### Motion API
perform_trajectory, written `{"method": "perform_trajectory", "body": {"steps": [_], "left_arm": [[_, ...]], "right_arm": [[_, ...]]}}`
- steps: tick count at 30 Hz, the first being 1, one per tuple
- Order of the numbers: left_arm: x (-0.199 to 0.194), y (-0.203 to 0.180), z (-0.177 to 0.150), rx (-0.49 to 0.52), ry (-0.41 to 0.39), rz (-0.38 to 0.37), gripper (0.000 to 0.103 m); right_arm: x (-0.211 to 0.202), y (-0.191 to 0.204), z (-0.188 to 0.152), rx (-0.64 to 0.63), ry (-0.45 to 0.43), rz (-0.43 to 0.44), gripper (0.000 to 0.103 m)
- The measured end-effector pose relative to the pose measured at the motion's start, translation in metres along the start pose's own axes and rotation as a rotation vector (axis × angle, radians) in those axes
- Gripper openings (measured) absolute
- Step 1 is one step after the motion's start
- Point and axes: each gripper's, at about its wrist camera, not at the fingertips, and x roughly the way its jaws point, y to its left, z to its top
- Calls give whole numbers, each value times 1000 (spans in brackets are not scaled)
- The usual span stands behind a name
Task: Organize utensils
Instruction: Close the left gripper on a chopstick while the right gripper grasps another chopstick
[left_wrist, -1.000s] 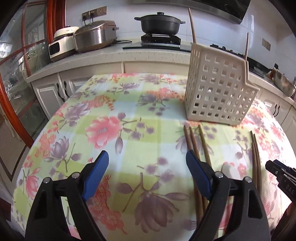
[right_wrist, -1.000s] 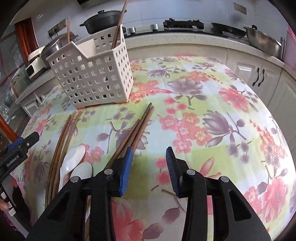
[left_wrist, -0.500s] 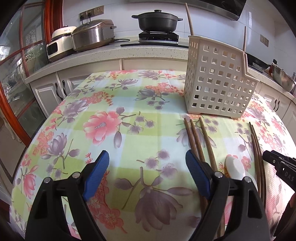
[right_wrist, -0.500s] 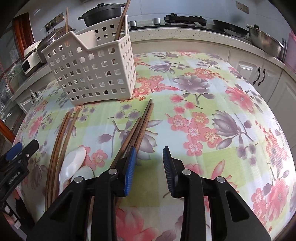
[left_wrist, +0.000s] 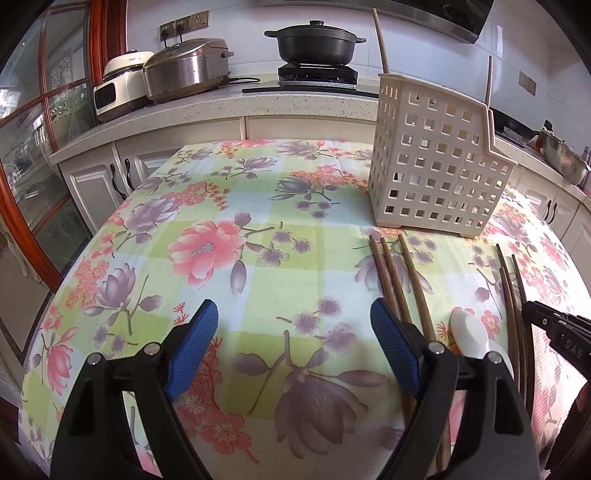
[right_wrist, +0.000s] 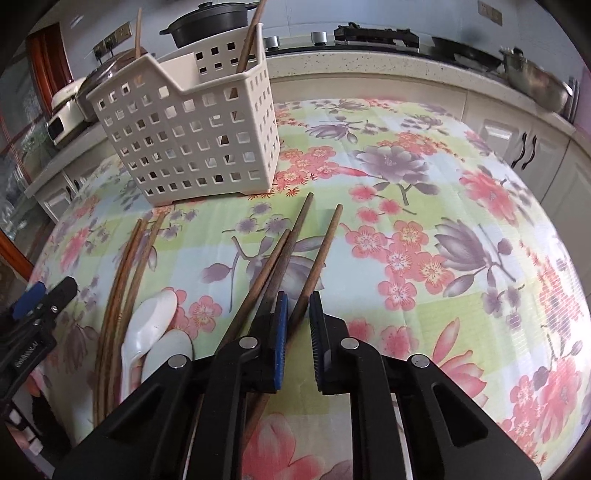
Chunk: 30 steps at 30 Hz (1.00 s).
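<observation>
Floral tablecloth: basket holds two chopsticks, six chopsticks and two spoons lie near your edge. Your right gripper is closing around one chopstick; left gripper wide apart, empty.

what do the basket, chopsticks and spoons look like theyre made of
Basket: likely plastic, matte cream, moulded square holes.
Chopsticks: apparently wood, brown with visible grain, dull finish.
Spoons: ceramic or glossy plastic, smooth white with a sheen; can't tell which.
</observation>
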Motion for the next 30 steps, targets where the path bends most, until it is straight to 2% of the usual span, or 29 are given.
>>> {"method": "perform_trajectory", "body": {"steps": [4,10,14,21,24,27,30], "left_arm": [[2,-1,0,1,10,-9,82],[7,-2,1,4,33,-31,82],[14,-5,4,6,68,-62,69],[24,-25,12,27,107,-119,60],[29,-33,14,47,119,-103,53],[38,-38,14,52,150,-124,47],[41,-46,13,96,143,-67,41]], "right_arm": [[3,6,2,-38,-4,-35,13],[11,11,11,-63,-4,-39,12],[10,12,9,-94,-11,-28,9],[8,7,7,-88,-13,6,9],[8,6,7,-83,-14,17,9],[7,4,7,-83,-12,30,9],[7,2,8,-85,-2,43,9]]}}
